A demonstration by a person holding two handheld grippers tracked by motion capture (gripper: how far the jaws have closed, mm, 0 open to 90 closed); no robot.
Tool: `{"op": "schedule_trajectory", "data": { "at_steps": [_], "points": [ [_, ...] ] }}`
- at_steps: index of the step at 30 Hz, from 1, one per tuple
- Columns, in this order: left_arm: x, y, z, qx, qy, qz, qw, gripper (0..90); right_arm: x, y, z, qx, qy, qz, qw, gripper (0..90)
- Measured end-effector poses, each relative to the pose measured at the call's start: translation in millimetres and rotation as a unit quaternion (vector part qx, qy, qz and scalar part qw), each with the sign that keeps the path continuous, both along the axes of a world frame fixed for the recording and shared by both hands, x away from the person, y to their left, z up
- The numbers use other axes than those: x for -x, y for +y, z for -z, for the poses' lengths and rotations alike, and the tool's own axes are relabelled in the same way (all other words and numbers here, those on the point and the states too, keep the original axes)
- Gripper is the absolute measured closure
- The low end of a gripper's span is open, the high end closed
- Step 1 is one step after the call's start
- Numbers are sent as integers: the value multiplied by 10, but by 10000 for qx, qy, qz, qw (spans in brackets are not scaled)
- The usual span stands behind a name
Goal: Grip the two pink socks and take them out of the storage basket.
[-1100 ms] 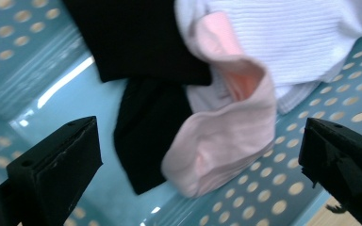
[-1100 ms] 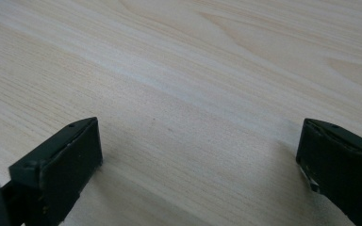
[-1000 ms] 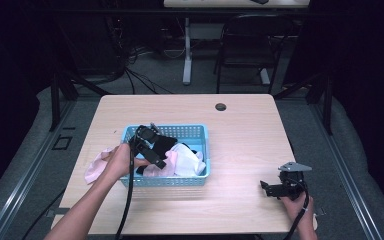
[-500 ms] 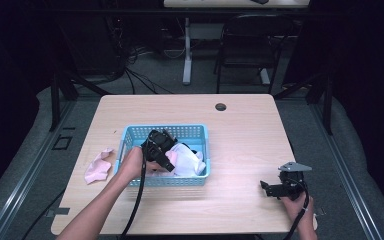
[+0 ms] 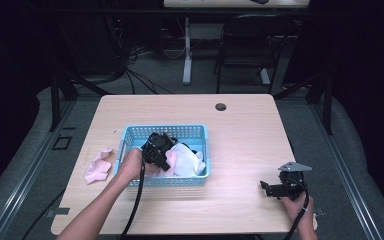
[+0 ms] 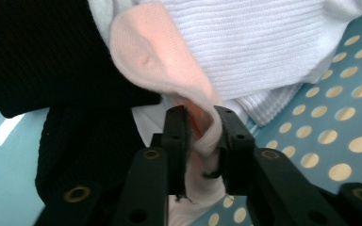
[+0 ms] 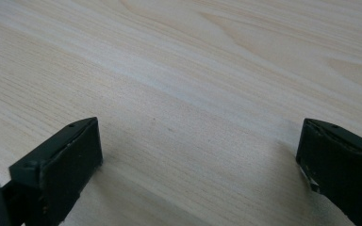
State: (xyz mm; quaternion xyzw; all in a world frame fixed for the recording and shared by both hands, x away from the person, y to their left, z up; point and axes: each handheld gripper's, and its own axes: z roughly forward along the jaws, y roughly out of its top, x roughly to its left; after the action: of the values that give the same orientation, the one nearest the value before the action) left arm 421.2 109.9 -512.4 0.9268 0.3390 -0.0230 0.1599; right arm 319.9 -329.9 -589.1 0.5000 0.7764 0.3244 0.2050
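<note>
A light blue perforated basket (image 5: 130,134) sits on the wooden table, with white (image 5: 189,161), pink and black cloth inside. My left gripper (image 5: 159,150) reaches down into the basket. In the left gripper view its jaws are shut on a pink sock (image 6: 169,80), pinching a fold of it (image 6: 201,136) between white ribbed cloth (image 6: 259,42) and black cloth (image 6: 42,52). My right gripper (image 5: 275,189) rests low over the table near the front right corner, jaws wide open over bare wood (image 7: 198,122) with nothing between them.
Another pink sock (image 5: 98,166) lies on the table left of the basket. A small dark round grommet (image 5: 221,107) sits near the table's far edge. A chair and cables stand on the floor beyond the table.
My left gripper has moved right from the basket's left edge, deeper into the basket and onto the cloth pile. The pink sock on the table is uncovered. The right gripper has stayed still.
</note>
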Motion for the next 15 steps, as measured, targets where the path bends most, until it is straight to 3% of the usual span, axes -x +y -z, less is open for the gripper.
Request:
{"op": "schedule_trajectory", "data": {
  "at_steps": [4, 15],
  "points": [
    [0, 13, -36, -102, 17, 127, 9999, 831, 0, 0, 0, 1, 2, -3, 10000, 4],
    [0, 102, -298, -72, -184, 136, 9997, 835, 0, 0, 0, 2, 2, -3, 10000, 4]
  ]
}}
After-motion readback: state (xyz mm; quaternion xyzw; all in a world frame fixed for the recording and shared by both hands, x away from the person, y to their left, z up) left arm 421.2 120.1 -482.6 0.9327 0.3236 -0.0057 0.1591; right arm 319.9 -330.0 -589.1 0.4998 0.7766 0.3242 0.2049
